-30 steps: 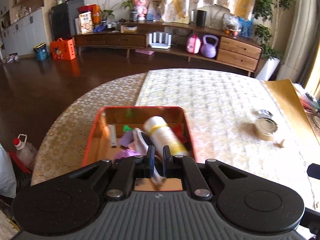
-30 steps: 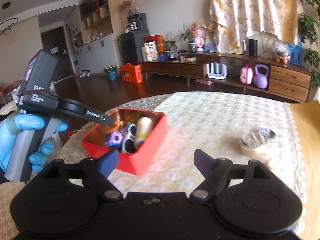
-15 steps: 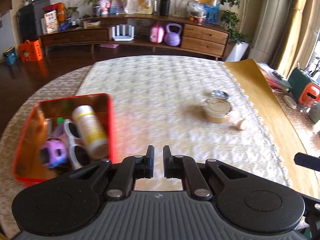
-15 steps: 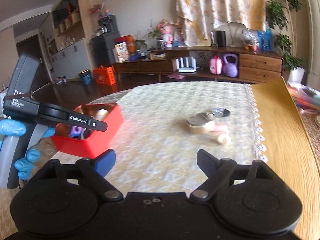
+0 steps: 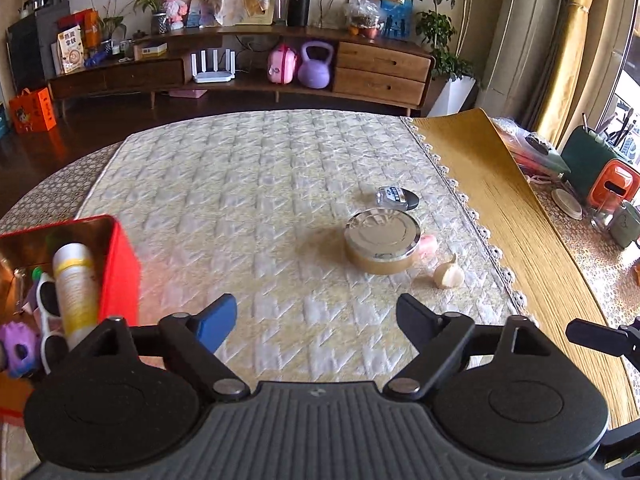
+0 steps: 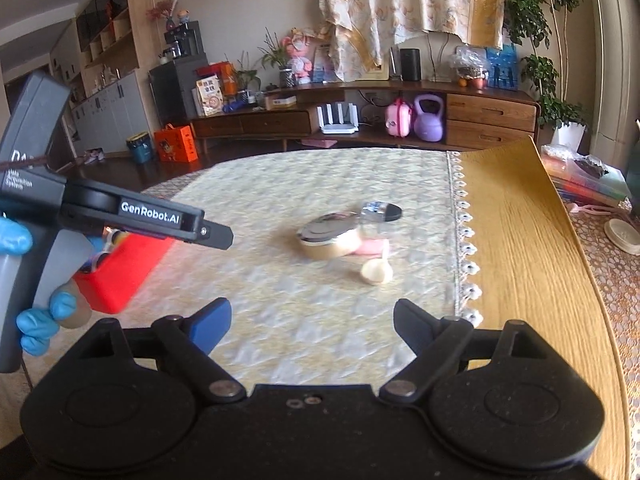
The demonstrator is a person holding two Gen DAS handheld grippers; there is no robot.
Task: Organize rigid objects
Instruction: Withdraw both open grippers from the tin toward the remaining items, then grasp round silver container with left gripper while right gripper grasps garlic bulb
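Observation:
A red tin box [image 5: 120,264] sits at the left of the quilted table cover, holding a white tube with a yellow band [image 5: 76,288], white sunglasses and a purple toy [image 5: 18,344]. To the right lie a round metal-lidded tin [image 5: 382,242], a small clear bottle with a black cap [image 5: 396,197], a pink object [image 5: 427,245] and a garlic bulb [image 5: 448,274]. My left gripper [image 5: 316,326] hovers over bare cloth, its jaws opening with nothing between them. My right gripper [image 6: 312,324] is open and empty, short of the tin [image 6: 330,236] and garlic [image 6: 376,271].
A wooden mat [image 5: 492,200] covers the table's right side, past a lace edge. Books, a green holder [image 5: 588,160] and an orange device [image 5: 610,188] crowd the far right. A blue-gloved hand [image 6: 36,312] holds the left gripper's handle beside the red box [image 6: 124,268].
The left gripper swung right, away from the red box, and its shut jaws spread wide apart. The right gripper also moved right and lower, closer to the tin and garlic.

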